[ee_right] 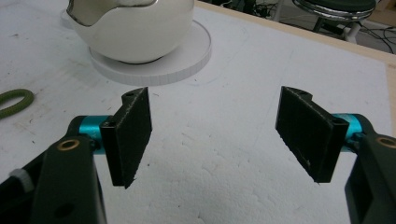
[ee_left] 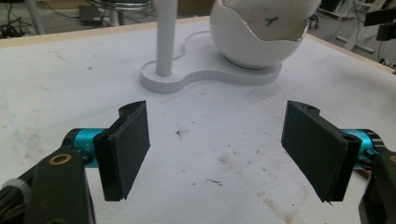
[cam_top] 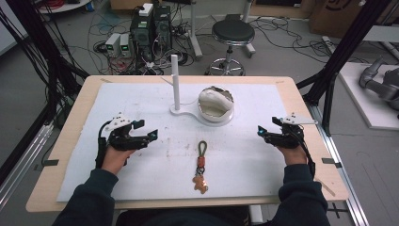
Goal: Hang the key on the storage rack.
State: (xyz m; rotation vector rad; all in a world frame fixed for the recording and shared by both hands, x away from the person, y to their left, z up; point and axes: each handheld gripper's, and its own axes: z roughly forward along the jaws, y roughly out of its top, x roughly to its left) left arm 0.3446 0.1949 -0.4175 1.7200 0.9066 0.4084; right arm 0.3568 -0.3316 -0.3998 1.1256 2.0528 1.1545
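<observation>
Left tool: jaws wide apart, nothing between them, nothing touched; held just above the white sheet at the left of the bench. In the left gripper view its 2 black pads frame bare, stained sheet.
Right tool: jaws also spread wide, gripping nothing; it hovers at the right side of the sheet. In the right gripper view only bare sheet lies between the pads.
Hands: 1 hand carries the left tool, the other the right; dark sleeves enter from the near edge.
Keychain: lies flat on the sheet between the 2 tools, near the person's edge, apart from both; olive cord loop at the top, a brown gingerbread-shaped charm at the bottom. Its green loop shows at the left edge of the right gripper view.
Eggshell bowl: white, jagged-rimmed, open-topped, seated on the round end of the stand base; its inside looks empty of loose items.
Post: white, upright on the same base, just left of the bowl, with nothing hanging on it.
</observation>
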